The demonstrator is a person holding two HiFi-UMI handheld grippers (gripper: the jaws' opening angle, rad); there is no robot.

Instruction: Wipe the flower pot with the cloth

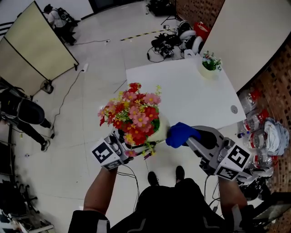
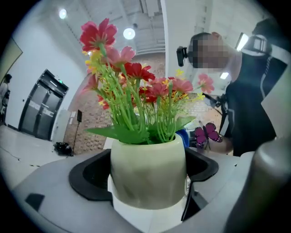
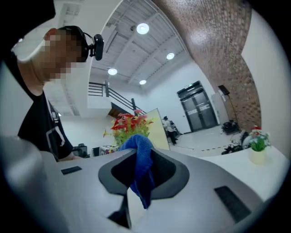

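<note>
Where the head view looks down, a white square table [image 1: 191,91] stands on a glossy pale floor [image 1: 100,68], with a brick wall [image 1: 200,11] at right. Off the table's near edge, the left gripper [image 1: 122,144] clamps a pale green ceramic flower pot [image 1: 160,129] holding red and pink flowers [image 1: 134,113]. The right gripper [image 1: 190,138] presses a bunched blue cloth [image 1: 179,134] against the pot's side.

Left gripper view: pot [image 2: 148,170] upright between both jaws, long axis vertical, mouth and stems up.

Right gripper view: jaws pinch the cloth [image 3: 142,168], hanging down; white ceiling with round lights.
</note>
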